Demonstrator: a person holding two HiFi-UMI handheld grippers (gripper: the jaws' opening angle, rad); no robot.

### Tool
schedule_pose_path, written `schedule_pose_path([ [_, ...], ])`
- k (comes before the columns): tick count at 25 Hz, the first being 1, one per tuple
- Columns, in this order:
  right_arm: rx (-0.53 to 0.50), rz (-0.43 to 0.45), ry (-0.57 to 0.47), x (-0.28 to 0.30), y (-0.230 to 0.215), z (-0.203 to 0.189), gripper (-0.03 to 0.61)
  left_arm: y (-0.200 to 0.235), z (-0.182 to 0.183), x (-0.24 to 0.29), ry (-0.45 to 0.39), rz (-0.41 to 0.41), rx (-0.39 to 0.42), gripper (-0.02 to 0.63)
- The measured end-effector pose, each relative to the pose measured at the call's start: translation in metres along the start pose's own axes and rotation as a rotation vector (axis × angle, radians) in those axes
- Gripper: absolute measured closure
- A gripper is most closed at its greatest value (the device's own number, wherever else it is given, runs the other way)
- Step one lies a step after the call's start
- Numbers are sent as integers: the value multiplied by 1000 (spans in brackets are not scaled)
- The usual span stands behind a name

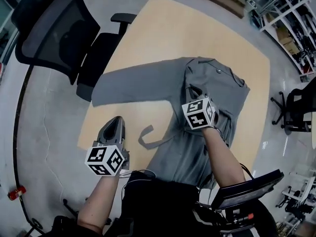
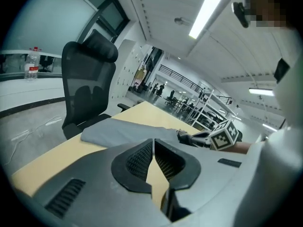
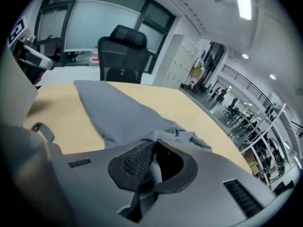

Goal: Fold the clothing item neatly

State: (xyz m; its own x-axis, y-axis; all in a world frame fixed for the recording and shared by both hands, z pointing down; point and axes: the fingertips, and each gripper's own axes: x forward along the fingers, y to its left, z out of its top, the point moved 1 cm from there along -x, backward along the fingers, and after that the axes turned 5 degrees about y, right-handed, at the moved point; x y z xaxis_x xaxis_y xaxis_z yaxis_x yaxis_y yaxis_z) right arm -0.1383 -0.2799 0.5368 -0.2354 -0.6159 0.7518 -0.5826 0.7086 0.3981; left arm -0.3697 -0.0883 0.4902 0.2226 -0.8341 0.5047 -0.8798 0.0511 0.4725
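Tan table (image 1: pixel 163 28) holds gray shirt (image 1: pixel 222 90); right tongs (image 3: pixel 150 162) pinch its fabric, left tongs (image 2: pixel 154 157) closed.

Open lab-office — swivel chair (image 1: pixel 54 31), metal racks (image 1: pixel 290 31)

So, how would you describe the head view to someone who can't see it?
A gray garment lies on a tan table, one sleeve stretched out sideways. The right gripper pinches its fabric below the collar; the left gripper hovers shut and empty beside it.
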Motion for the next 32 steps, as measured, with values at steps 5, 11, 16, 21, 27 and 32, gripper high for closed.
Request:
schedule_pose_path([
  [5, -69, 72, 97, 13, 42, -29, 534, 20, -4, 6, 17, 4, -28, 614],
  [11, -20, 184, 53, 4, 53, -23, 414, 26, -1, 10, 18, 28, -52, 614],
  [16, 74, 178, -35, -37, 32, -28, 414, 28, -4, 16, 14, 54, -107, 614],
  [21, 171, 204, -160, -83, 12, -24, 414, 64, 0, 4, -19, 195, -306, 614],
  [27, 180, 244, -203, -105, 18, -2, 414, 134, 1, 12, -75, 298, -554, 611],
  [32, 216, 235, -187, -108, 35, 25, 414, 171, -7, 32, -9, 290, -607, 515],
])
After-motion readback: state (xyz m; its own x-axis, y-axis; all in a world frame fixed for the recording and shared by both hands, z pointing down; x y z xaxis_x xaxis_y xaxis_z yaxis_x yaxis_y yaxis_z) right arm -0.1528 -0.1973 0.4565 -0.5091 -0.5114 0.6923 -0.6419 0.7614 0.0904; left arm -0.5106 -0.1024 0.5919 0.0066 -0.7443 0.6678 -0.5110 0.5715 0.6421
